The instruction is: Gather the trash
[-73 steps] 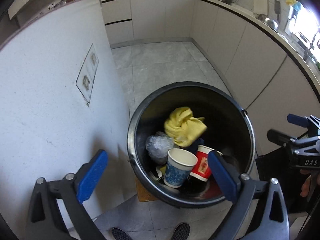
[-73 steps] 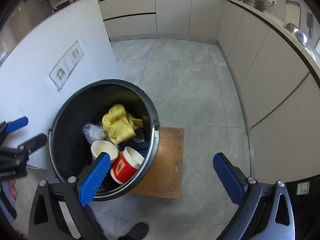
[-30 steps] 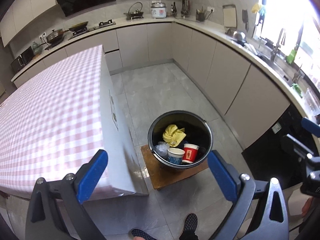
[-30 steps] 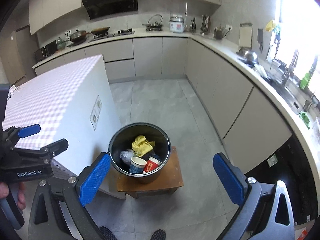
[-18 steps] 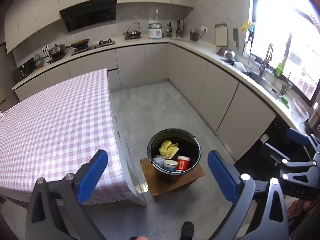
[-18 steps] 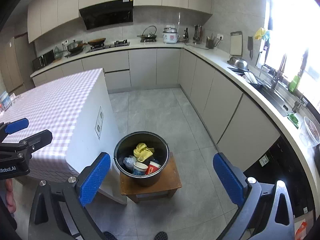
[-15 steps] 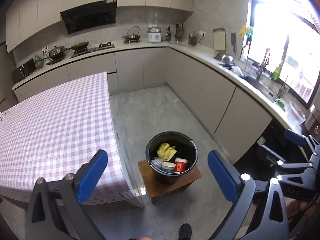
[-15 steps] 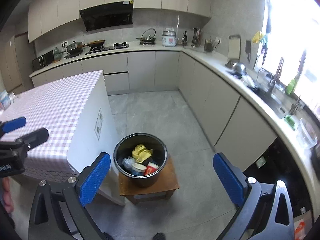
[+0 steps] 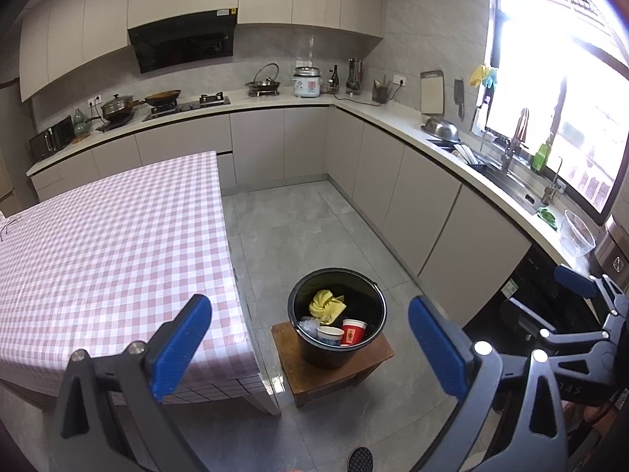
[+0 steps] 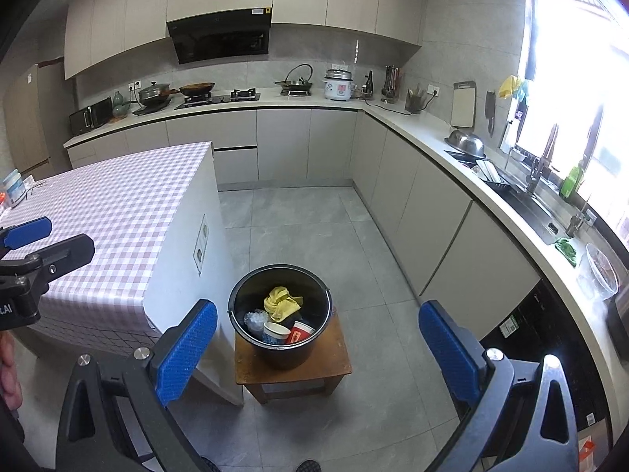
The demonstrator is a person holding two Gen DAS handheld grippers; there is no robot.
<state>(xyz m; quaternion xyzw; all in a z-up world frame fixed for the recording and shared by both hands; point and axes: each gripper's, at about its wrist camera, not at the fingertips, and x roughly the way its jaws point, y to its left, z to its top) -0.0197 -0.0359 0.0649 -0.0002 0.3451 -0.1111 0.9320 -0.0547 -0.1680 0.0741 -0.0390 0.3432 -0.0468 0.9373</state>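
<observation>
hand-held grippers [image 9: 310, 348] wide above bucket [image 9: 337, 354]

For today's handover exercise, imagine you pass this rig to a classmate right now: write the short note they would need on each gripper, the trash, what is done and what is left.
Left gripper: open, empty, held high above the floor.
Right gripper: open, empty, at a similar height.
The black bucket stands on a small wooden stool beside the checked table.
In the bucket: a yellow cloth, a crumpled clear plastic piece, a blue-patterned paper cup and a red paper cup.
Done: that trash is binned.
Left: no loose trash shows on the floor; a few small items sit at the table's far left edge, too small to identify, so check them.
</observation>
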